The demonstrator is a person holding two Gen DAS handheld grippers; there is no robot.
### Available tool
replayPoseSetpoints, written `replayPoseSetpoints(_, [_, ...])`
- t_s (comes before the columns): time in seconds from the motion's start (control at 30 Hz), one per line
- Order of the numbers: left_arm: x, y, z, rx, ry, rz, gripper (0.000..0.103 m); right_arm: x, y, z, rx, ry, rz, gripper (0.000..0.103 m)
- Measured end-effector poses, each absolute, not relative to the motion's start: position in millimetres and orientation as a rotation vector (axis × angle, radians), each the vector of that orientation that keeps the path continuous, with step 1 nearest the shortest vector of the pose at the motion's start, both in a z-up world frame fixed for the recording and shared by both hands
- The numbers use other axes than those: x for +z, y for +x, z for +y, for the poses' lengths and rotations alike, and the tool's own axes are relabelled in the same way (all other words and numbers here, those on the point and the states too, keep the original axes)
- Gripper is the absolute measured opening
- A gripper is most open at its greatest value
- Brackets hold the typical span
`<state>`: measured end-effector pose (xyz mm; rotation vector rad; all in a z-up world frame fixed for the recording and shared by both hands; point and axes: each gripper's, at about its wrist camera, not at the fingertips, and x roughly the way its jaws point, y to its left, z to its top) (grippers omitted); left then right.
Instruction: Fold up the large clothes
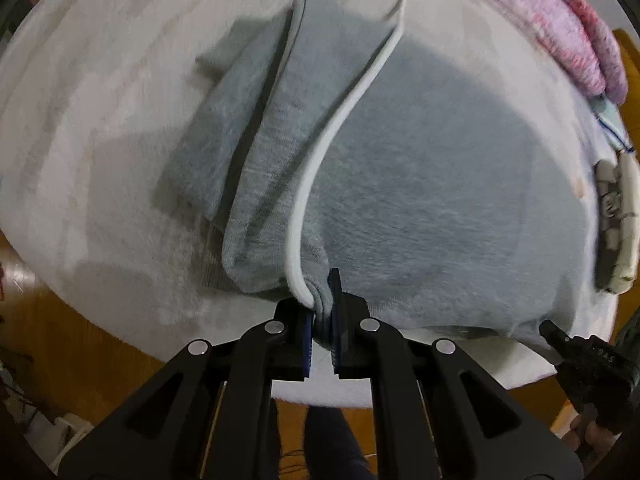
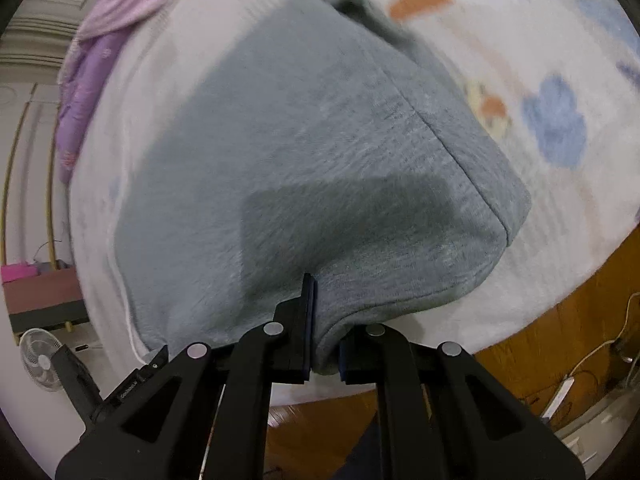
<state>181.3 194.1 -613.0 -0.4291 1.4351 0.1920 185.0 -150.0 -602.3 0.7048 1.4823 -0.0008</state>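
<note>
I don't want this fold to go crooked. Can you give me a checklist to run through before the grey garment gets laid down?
1. Left gripper clamped on the grey garment: ok, cloth and the white trim are bunched between its pads.
2. Right gripper clamped on the garment's edge: ok, fabric is pinched between its fingers.
3. Both grips on the same near edge: ok, each gripper shows at the edge of the other's view.
4. Sleeve folded in: ok, it lies over the body.
5. Corners aligned: cannot tell, pictures are blurred.
6. Pink bedding clear of the garment: ok, apart at the far side.
</note>
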Motion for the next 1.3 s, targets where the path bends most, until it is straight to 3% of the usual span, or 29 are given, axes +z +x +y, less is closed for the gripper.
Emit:
replayPoseSetpoints(0.23, [-630.6,181.6,199.0,0.206,-0.445,1.428,0.016,-626.1,195.8,-148.5,0.01,0.697,1.5,0.01])
replayPoseSetpoints(0.37, [-616.8,167.0,215.5,0.187,-0.495,1.453,0.057,-602.2,195.5,-162.7,0.002,0.667,1.555,0.025])
replayPoseSetpoints(0.4, [-613.1,161.8,219.1,0.192,-0.503,1.463,0.058,-595.7,194.3,-167.9,-0.002,0.663,1.555,0.028])
replayPoseSetpoints(0.63, [-548.7,133.5,252.2,0.212,-0.474,1.358,0.058,-529.4,214.3,-194.4,0.044,0.542,1.444,0.028])
replayPoseSetpoints(0.7, [-533.4,144.4,254.4,0.191,-0.472,1.305,0.058,-520.6,229.6,-188.3,0.09,0.503,1.392,0.023])
replayPoseSetpoints(0.73, [-531.5,151.0,253.0,0.178,-0.476,1.294,0.058,-518.9,242.1,-181.8,0.117,0.476,1.367,0.012])
replayPoseSetpoints(0.77, [-531.7,162.0,250.8,0.161,-0.482,1.281,0.058,-519.4,255.0,-175.0,0.128,0.452,1.353,0.009])
replayPoseSetpoints(0.93, [-552.8,218.2,230.5,0.142,-0.403,1.247,0.058,-543.8,309.1,-152.8,0.148,0.335,1.327,0.006])
replayPoseSetpoints(1.07, [-604.8,264.0,228.3,0.165,-0.426,1.355,0.06,-594.7,332.4,-150.9,0.05,0.11,1.409,0.0])
replayPoseSetpoints(1.17, [-619.9,272.7,228.9,0.147,-0.411,1.387,0.06,-630.8,333.9,-169.8,0.066,0.19,1.48,0.0])
replayPoseSetpoints(1.3, [-618.7,273.4,228.2,0.171,-0.439,1.385,0.061,-627.3,339.4,-159.2,0.051,0.113,1.486,0.0])
